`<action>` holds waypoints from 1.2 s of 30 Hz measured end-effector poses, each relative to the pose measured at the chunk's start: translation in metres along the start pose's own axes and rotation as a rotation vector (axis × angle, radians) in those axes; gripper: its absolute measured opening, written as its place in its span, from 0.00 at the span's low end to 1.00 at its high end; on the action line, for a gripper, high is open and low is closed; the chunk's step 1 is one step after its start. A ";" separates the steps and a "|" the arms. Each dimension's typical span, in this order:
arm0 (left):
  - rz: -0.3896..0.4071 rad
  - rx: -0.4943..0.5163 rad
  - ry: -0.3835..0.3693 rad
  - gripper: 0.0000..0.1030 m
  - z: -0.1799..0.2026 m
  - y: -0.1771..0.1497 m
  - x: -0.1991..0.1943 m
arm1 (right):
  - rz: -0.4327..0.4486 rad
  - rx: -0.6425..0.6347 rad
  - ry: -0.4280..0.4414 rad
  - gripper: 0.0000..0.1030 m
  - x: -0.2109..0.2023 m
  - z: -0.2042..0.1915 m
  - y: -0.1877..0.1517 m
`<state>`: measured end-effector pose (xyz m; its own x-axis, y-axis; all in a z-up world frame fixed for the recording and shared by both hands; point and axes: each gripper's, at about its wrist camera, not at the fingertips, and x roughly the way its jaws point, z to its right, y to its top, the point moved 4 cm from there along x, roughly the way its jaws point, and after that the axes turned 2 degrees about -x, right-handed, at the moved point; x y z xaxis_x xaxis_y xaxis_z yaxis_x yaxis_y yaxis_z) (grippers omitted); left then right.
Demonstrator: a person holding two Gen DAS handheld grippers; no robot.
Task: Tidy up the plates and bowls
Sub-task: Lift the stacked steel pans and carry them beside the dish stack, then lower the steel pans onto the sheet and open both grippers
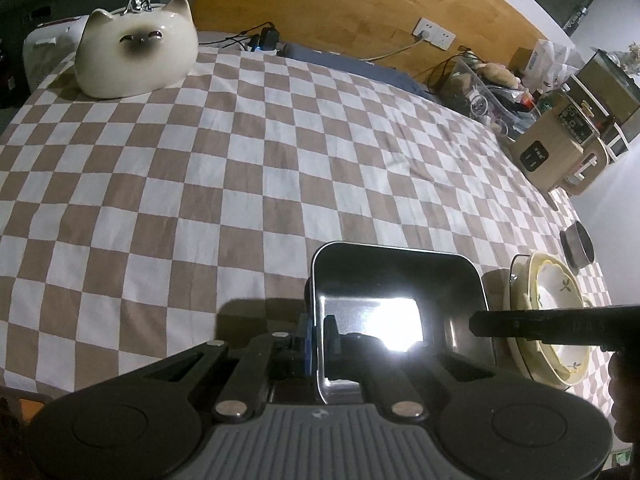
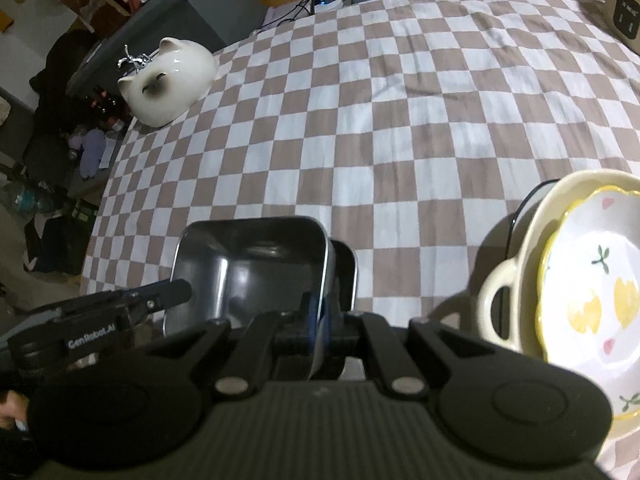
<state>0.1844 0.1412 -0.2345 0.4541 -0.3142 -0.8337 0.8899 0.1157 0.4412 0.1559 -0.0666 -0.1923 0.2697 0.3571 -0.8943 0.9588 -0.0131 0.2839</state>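
Note:
A shiny rectangular metal tray [image 1: 400, 292] is held just above the checkered cloth. My left gripper [image 1: 320, 332] is shut on its left rim. My right gripper [image 2: 322, 312] is shut on the tray's right rim [image 2: 256, 268]; its arm shows in the left wrist view [image 1: 552, 326], and the left gripper's arm shows in the right wrist view [image 2: 120, 304]. To the tray's right stands a stack of yellow-rimmed flowered plates and bowls [image 1: 556, 316], also in the right wrist view [image 2: 592, 280], with a handled cream dish [image 2: 500, 296] beneath.
A white ceramic cat [image 1: 136, 52] sits at the far left corner of the checkered cloth [image 1: 280, 152]. A small dark metal cup [image 1: 578, 246] lies past the plate stack. A beige appliance [image 1: 556, 152], clear bins and cables line the far right edge.

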 end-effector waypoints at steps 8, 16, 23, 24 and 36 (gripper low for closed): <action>-0.001 0.030 0.041 0.05 0.011 -0.005 0.004 | -0.007 -0.019 -0.061 0.04 0.003 0.001 -0.001; -0.014 0.084 0.092 0.04 0.015 -0.014 0.008 | -0.016 -0.018 -0.076 0.03 0.007 0.001 -0.002; -0.024 0.087 0.095 0.08 0.013 -0.012 0.009 | -0.022 -0.018 -0.091 0.03 0.010 0.001 -0.003; -0.027 0.087 0.097 0.08 0.012 -0.012 0.010 | -0.024 -0.019 -0.091 0.03 0.011 0.001 -0.003; -0.046 0.082 0.094 0.11 0.008 -0.013 0.019 | -0.043 0.008 -0.103 0.04 0.020 0.002 -0.002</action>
<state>0.1812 0.1260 -0.2538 0.4183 -0.2271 -0.8795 0.9052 0.0248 0.4242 0.1591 -0.0616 -0.2113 0.2354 0.2596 -0.9366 0.9703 -0.0071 0.2419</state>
